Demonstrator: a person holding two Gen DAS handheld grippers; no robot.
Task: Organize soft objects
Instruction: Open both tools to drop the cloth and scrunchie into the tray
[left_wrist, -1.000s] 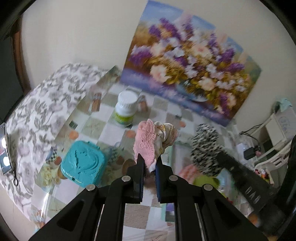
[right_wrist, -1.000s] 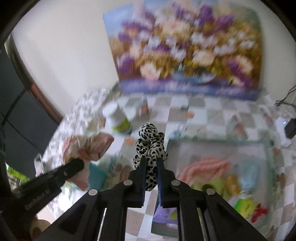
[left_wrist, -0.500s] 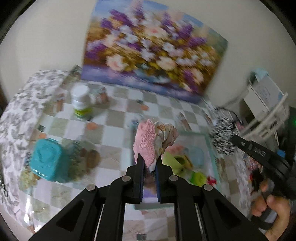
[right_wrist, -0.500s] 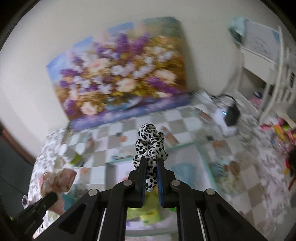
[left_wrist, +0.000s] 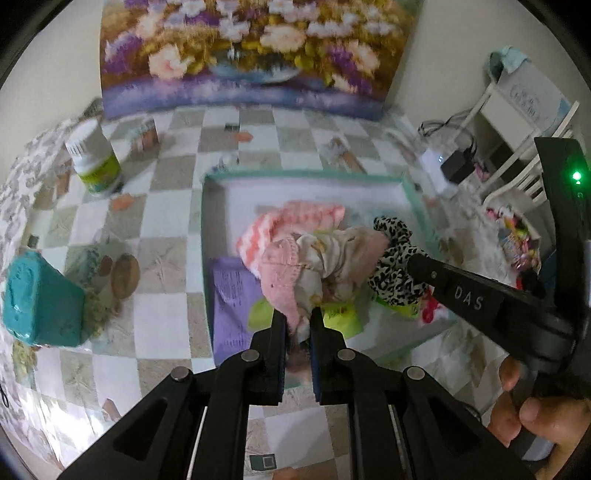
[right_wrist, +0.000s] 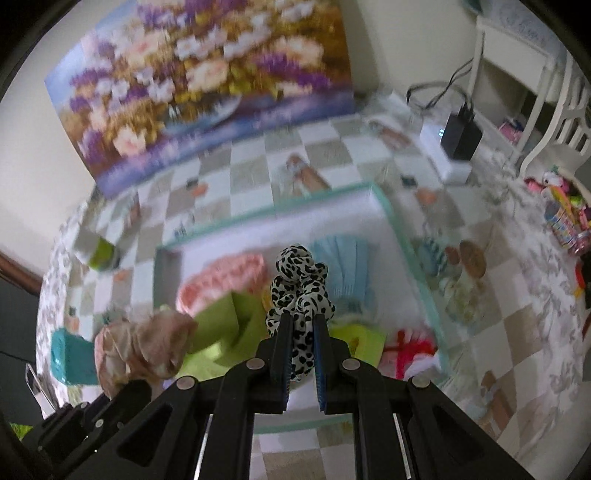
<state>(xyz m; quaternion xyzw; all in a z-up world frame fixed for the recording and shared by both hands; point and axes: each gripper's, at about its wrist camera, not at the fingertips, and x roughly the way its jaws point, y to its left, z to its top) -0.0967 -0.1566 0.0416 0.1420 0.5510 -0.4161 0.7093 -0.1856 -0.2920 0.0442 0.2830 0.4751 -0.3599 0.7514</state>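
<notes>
While both loads hang in the air over the same container, what matters is what lies straight beneath each one. The left gripper (left_wrist: 297, 319) is pinched on a pink knitted and floral cloth bundle (left_wrist: 295, 269), which sticks out beyond its tips along the line of the fingers. Below and ahead of that bundle is the green-rimmed tray (left_wrist: 295, 179), already holding a coral striped cloth (left_wrist: 295, 218), a purple sheet (left_wrist: 232, 295) and some lime-green pieces. The right gripper (right_wrist: 300, 321) is clamped on a black-and-white leopard scrunchie (right_wrist: 299, 280), which likewise stands out past its fingertips. Under it is the tray's middle, with a pale blue cloth (right_wrist: 343, 266) just beyond.

In the left view the scrunchie sits immediately right of the bundle, almost touching, so the two grippers converge closely. Both point steeply downward into the tray. I judge a release from either would land inside; the right one seems more central.
</notes>
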